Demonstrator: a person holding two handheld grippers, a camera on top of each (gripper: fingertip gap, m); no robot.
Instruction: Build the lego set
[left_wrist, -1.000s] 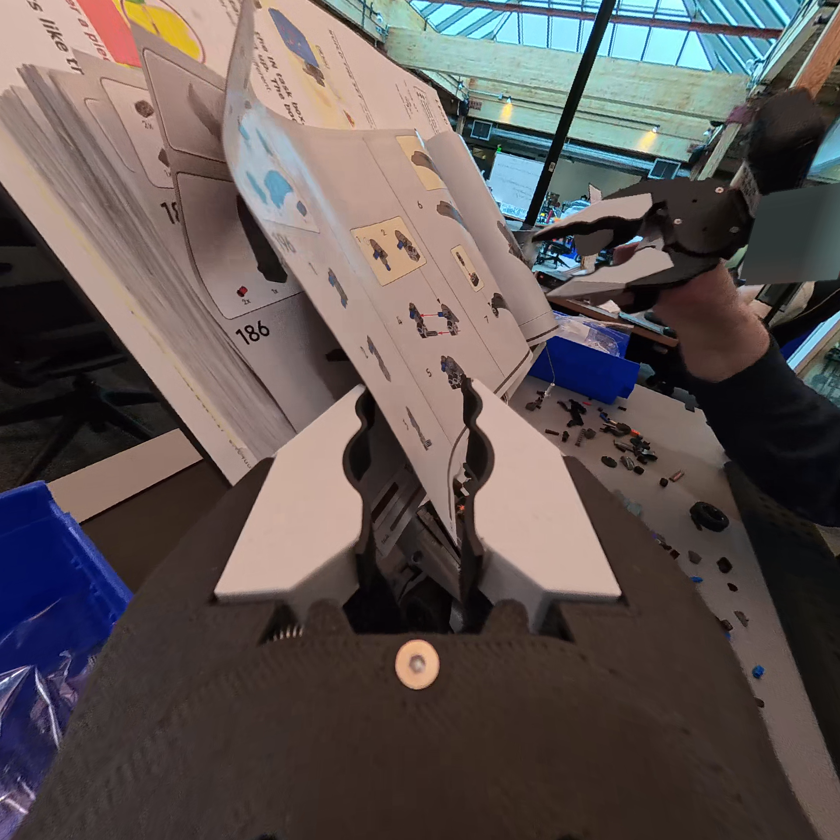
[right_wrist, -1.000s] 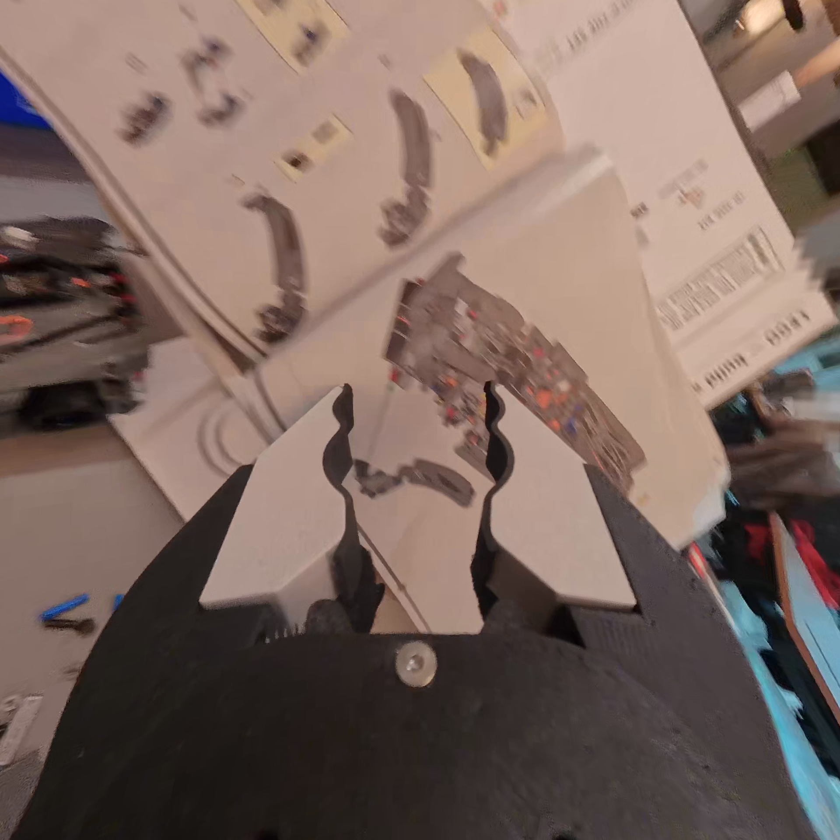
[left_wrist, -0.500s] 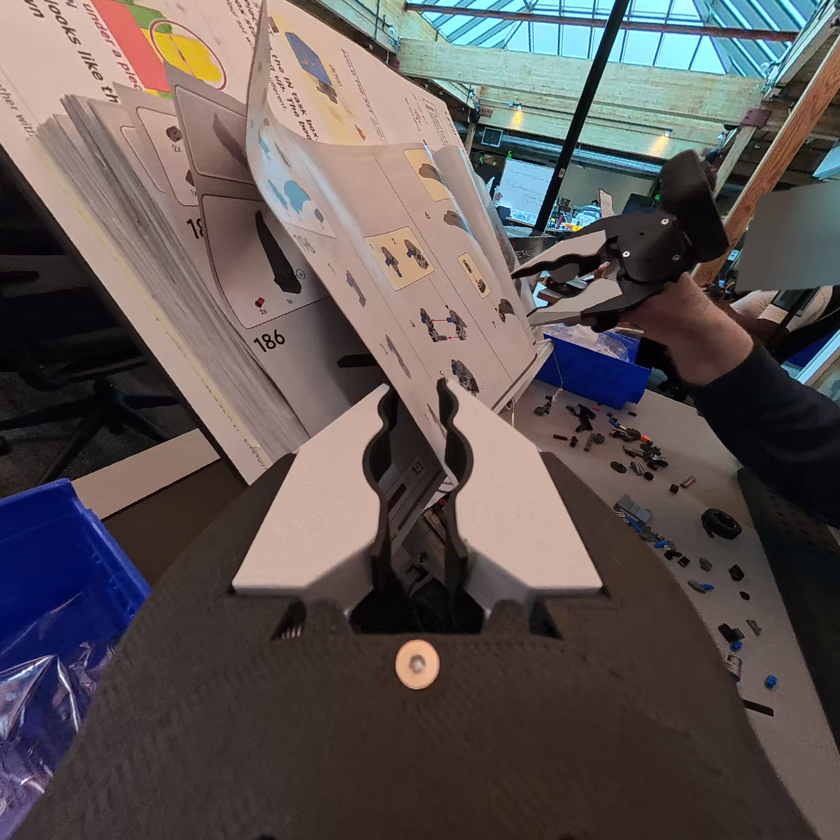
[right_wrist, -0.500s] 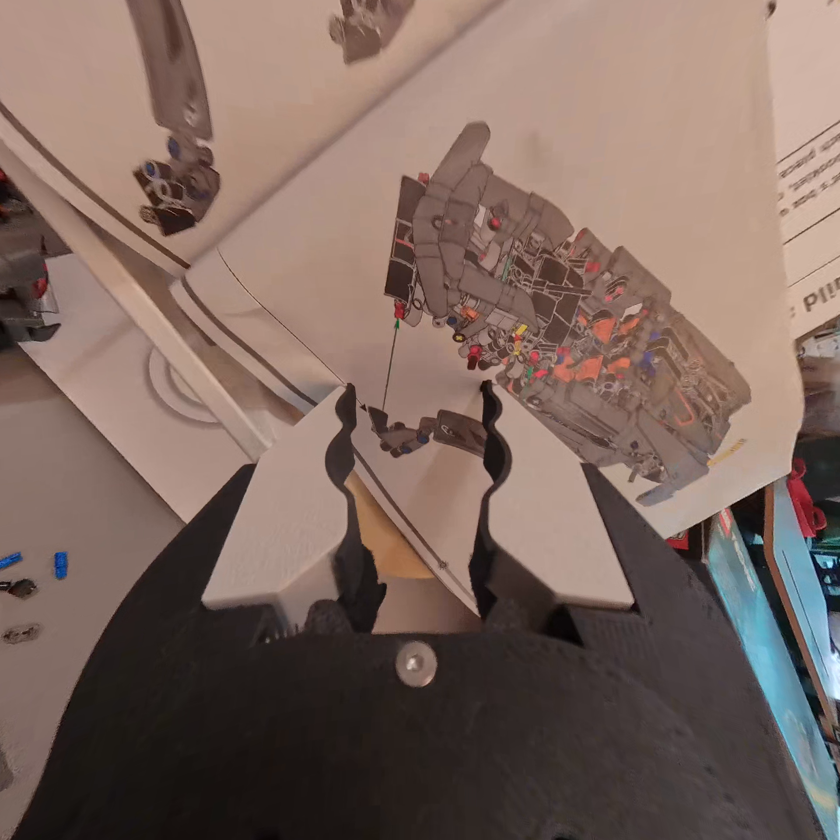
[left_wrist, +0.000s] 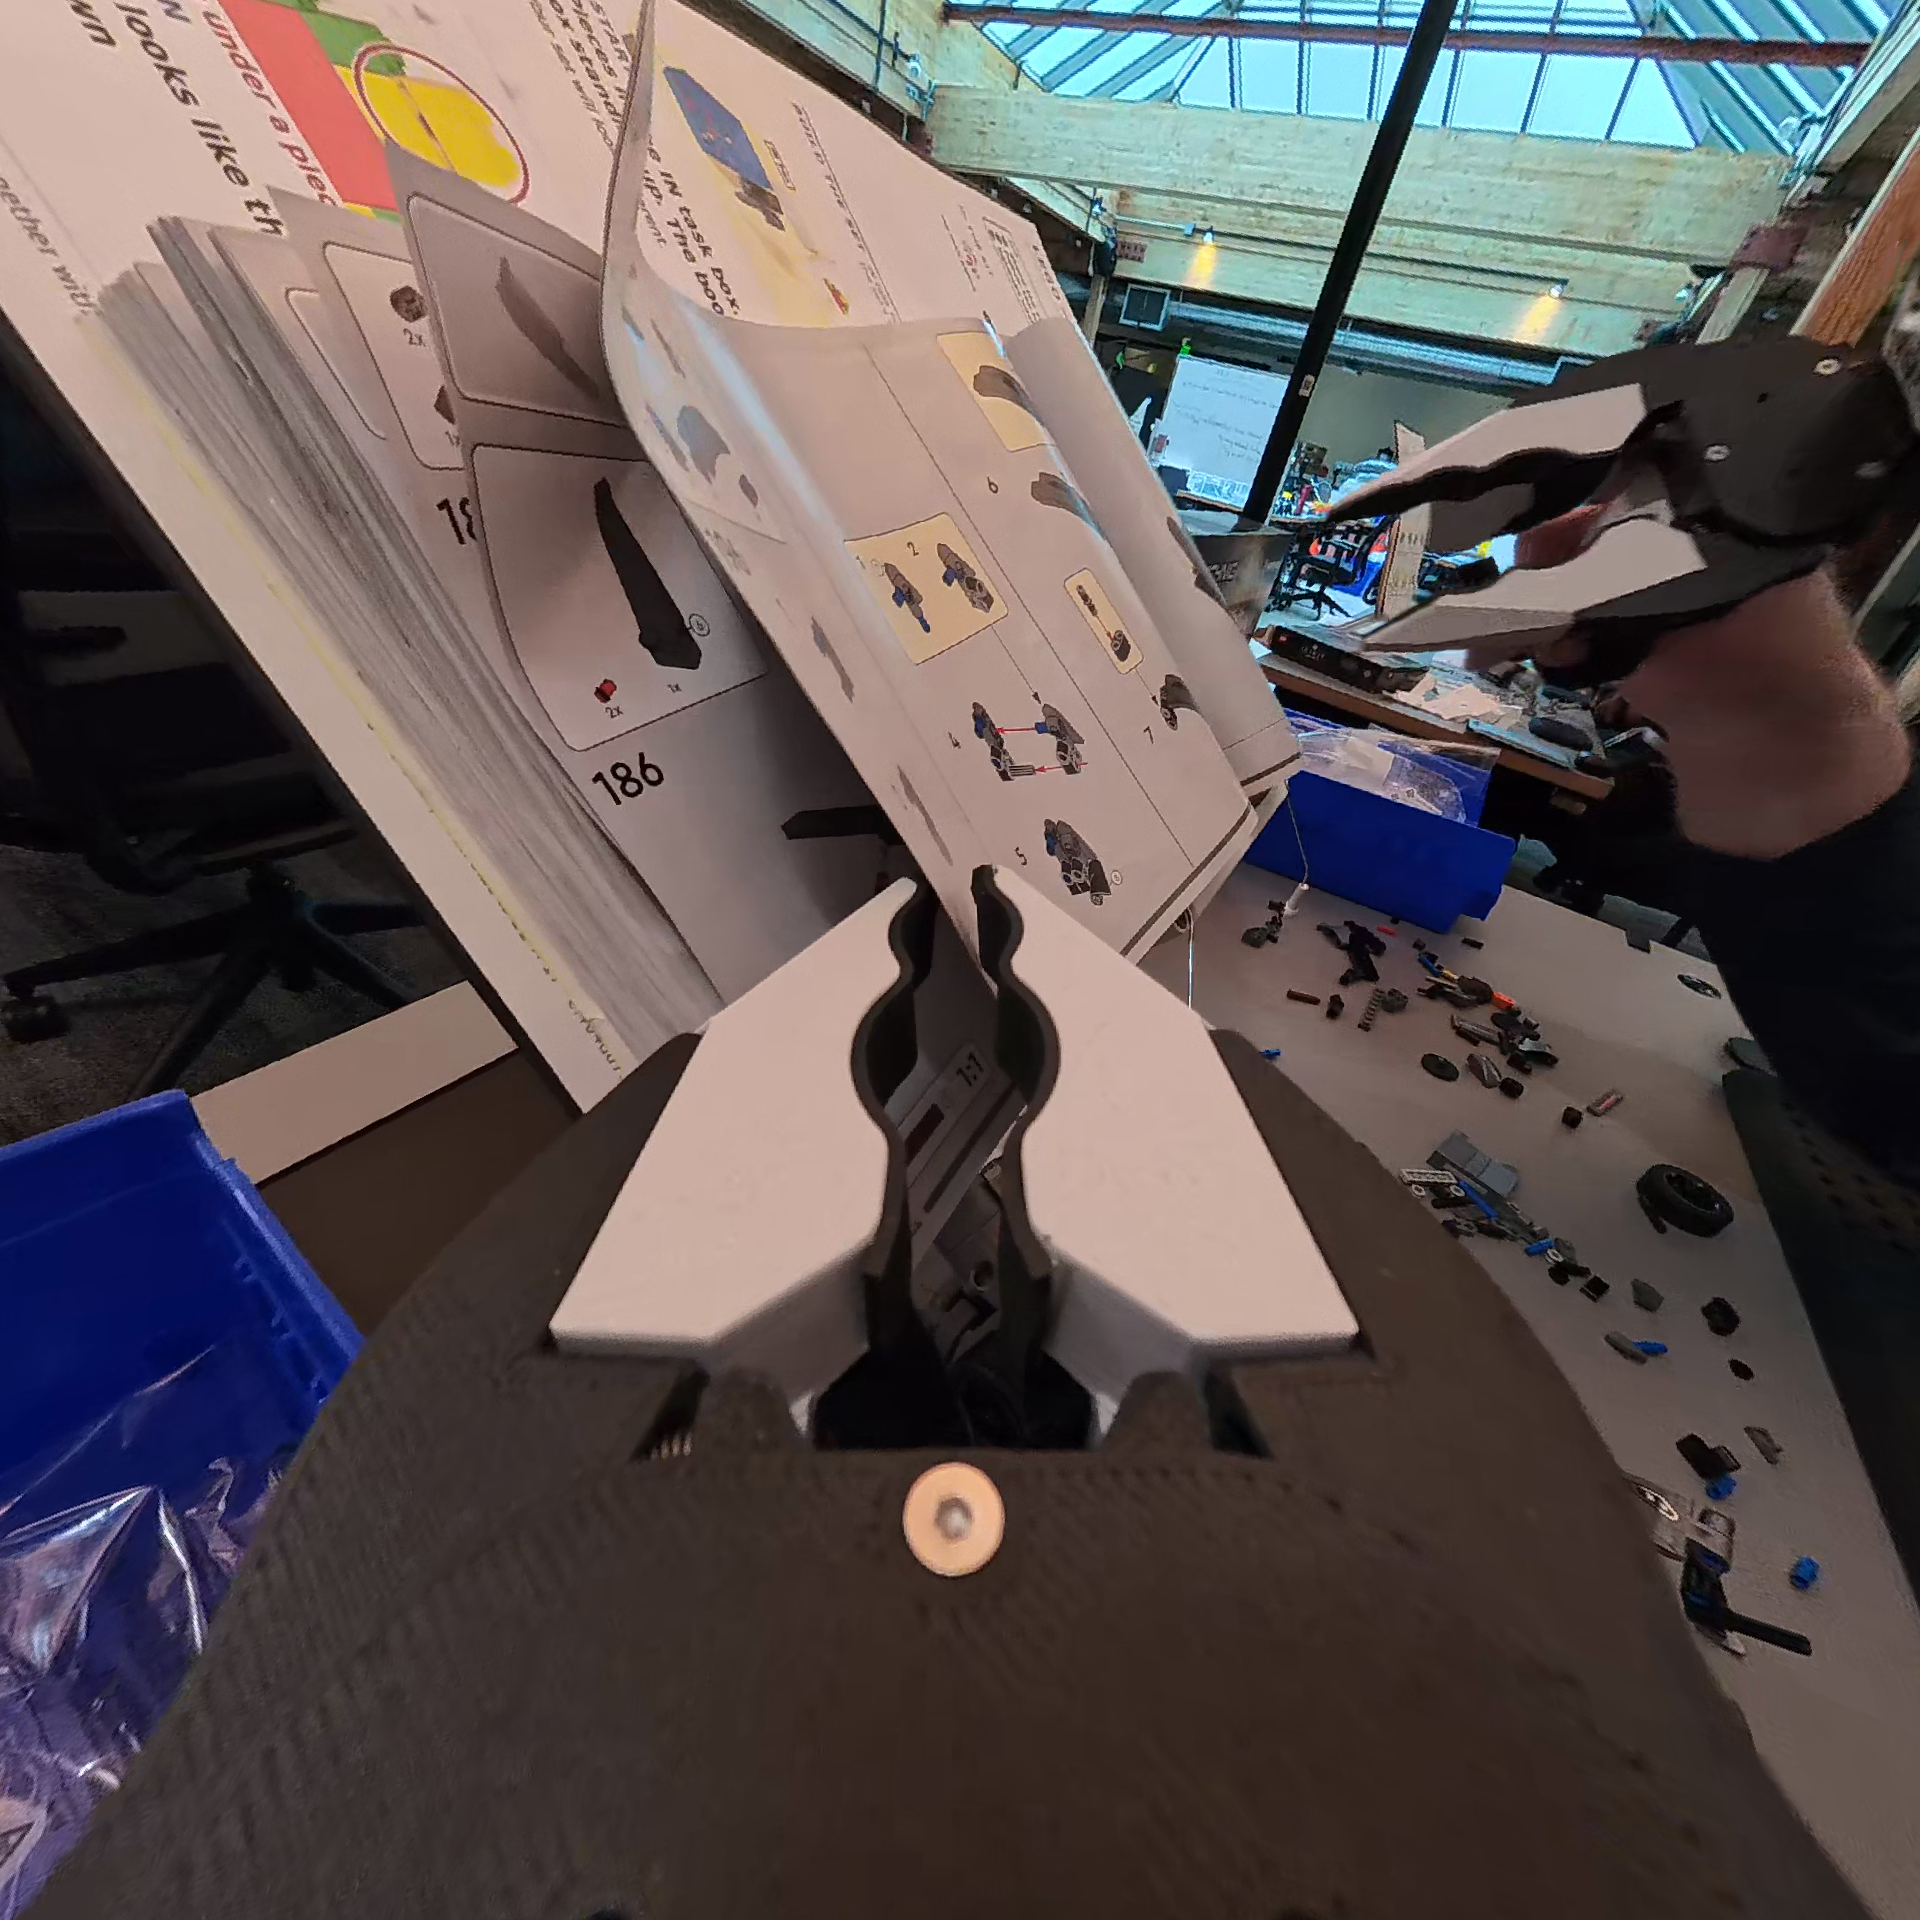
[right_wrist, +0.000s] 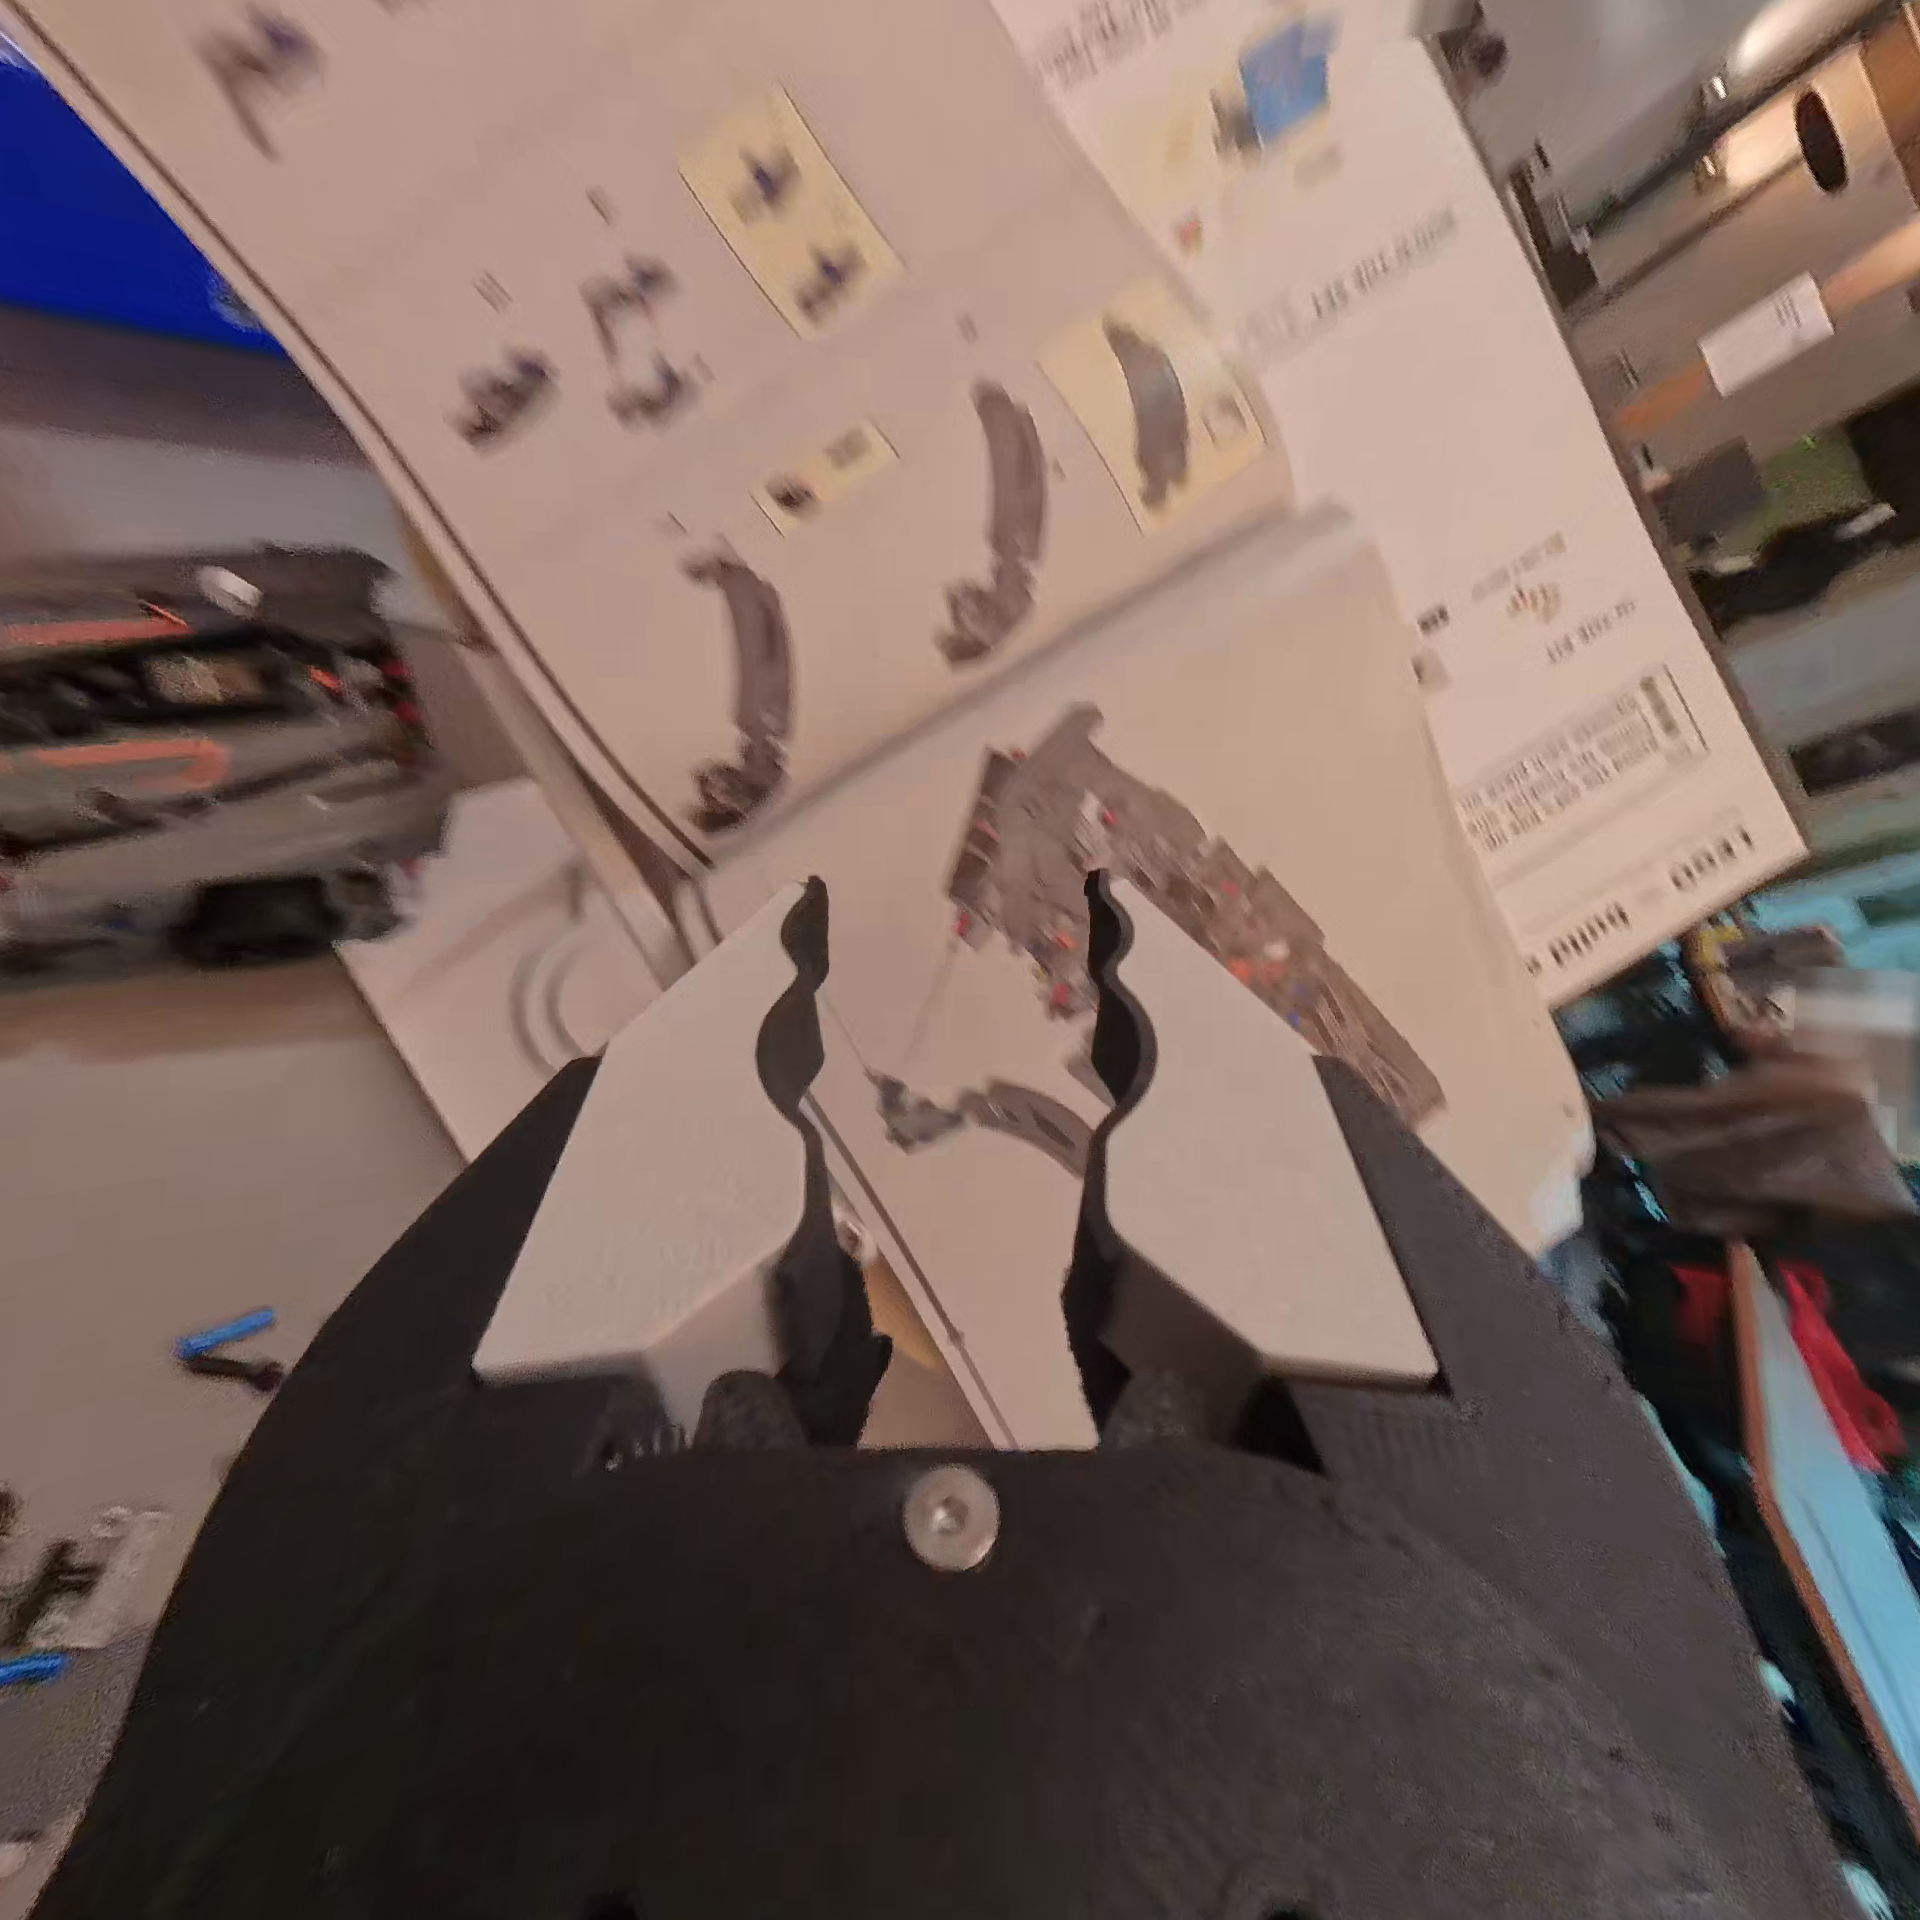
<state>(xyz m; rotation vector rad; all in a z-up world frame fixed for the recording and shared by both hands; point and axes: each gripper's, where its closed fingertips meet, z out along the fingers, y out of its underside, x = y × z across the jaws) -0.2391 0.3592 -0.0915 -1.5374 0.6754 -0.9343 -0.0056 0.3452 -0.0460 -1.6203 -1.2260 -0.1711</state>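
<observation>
Daylight came through the skylight (left_wrist: 1455, 73) and gave the left view bright, sharp pictures, bent at the edges. The right view was dimmer, warmer and motion-blurred; the manual (right_wrist: 935, 468) was soft.

hand-held grippers (left_wrist: 954, 891): 2 | instruction booklet (left_wrist: 935, 582): 1 | blue bins (left_wrist: 1382, 847): 2

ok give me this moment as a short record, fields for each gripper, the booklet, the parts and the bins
left gripper: nearly shut, pinching the lower edge of a lifted page
right gripper: open, empty, in the air facing the booklet
booklet: propped open, one page curled up
parts: scattered loose on the table
bins: blue bin behind the parts
</observation>
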